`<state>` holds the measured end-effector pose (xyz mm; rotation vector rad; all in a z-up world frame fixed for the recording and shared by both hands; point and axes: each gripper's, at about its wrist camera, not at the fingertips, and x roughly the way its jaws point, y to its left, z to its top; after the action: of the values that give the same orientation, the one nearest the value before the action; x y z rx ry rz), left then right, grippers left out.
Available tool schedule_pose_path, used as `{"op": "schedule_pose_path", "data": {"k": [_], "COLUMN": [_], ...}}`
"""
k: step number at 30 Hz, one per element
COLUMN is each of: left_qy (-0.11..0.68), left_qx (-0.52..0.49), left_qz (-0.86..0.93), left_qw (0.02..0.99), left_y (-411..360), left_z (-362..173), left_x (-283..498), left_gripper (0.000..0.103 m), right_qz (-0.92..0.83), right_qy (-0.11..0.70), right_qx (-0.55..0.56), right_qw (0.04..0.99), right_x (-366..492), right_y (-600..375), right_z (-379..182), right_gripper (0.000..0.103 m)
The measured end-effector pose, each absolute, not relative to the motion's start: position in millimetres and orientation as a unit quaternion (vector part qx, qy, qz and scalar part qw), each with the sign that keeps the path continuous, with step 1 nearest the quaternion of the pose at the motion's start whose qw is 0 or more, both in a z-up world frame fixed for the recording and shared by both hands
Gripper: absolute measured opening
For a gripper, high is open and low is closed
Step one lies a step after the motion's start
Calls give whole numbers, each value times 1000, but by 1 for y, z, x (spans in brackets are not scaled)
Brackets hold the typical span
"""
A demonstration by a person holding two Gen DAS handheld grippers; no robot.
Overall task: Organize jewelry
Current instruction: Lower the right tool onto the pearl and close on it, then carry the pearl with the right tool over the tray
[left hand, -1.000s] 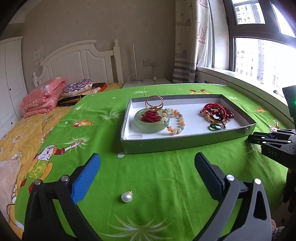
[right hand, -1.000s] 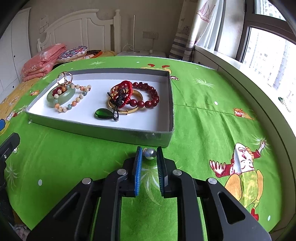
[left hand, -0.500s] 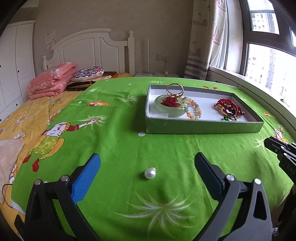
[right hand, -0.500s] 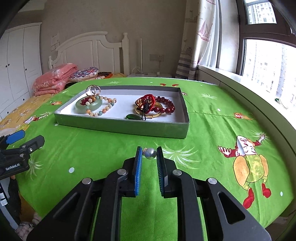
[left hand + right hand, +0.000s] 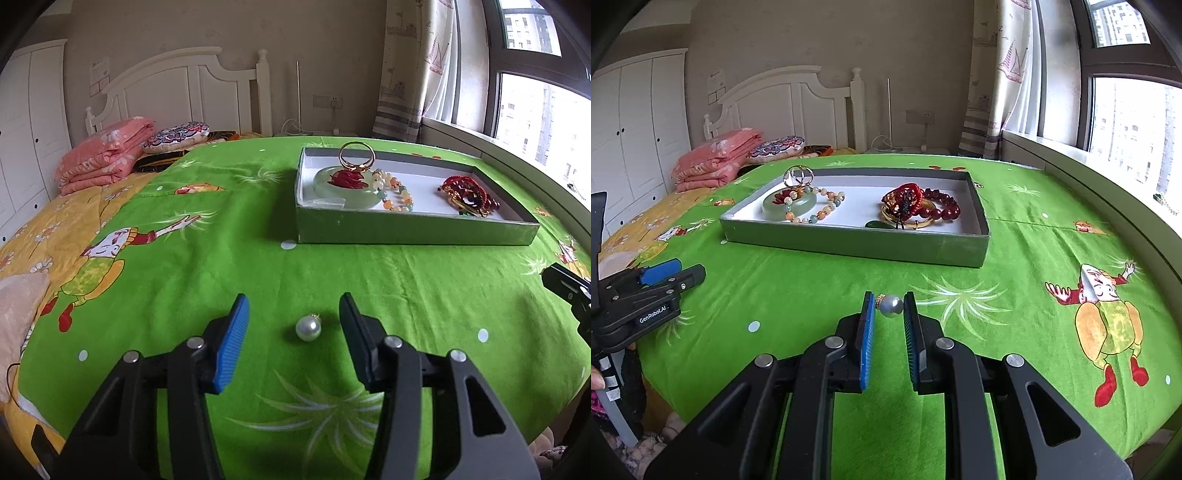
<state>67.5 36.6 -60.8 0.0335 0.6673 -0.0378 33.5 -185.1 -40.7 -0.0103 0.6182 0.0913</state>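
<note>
Left wrist view: a white pearl earring (image 5: 308, 329) is seen lying on the green bed cover (image 5: 221, 240), directly ahead of the left hand-held gripper (image 5: 294, 323) and centred between its spread, empty jaws. The earring's gold fitting is turned toward the grey tray (image 5: 413, 230), well beyond. A second pearl earring (image 5: 890, 305) is held clamped in the right hand-held gripper (image 5: 889, 312). The left one is judged nearer.

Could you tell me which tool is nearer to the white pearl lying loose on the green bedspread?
Left. The left tool is open with the white pearl between its fingers, untouched. The right tool, off to the side, is shut on a grey pearl.
</note>
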Motion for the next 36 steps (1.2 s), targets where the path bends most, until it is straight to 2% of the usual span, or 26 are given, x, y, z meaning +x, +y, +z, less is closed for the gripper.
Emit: {"op": "schedule_pose_path", "data": {"k": [1, 2, 3, 7, 10, 36], "left_qy": [326, 326, 328, 316, 314, 301], "left_qx": [18, 23, 26, 36, 36, 54], "left_qz": [-18, -18, -21, -26, -30, -47], "left_qw": [945, 945, 944, 948, 948, 951], "left_y": [36, 36, 35, 33, 31, 11], "left_z": [-61, -63, -64, -66, -67, -60], "left_x": [67, 66, 66, 60, 59, 45], "left_gripper": [45, 36, 31, 24, 13, 13], "right_qz": [45, 46, 47, 50, 53, 68], "right_qy": [304, 304, 304, 303, 300, 287], "right_qx": [-6, -6, -7, -13, -19, -69], "right_qw": [952, 952, 952, 952, 952, 953], "right_x": [33, 33, 33, 31, 30, 10], "right_y": [-185, -184, -183, -180, -177, -154], "right_z": [-41, -41, -41, -41, -40, -37], "right_gripper": [16, 16, 16, 16, 16, 16]}}
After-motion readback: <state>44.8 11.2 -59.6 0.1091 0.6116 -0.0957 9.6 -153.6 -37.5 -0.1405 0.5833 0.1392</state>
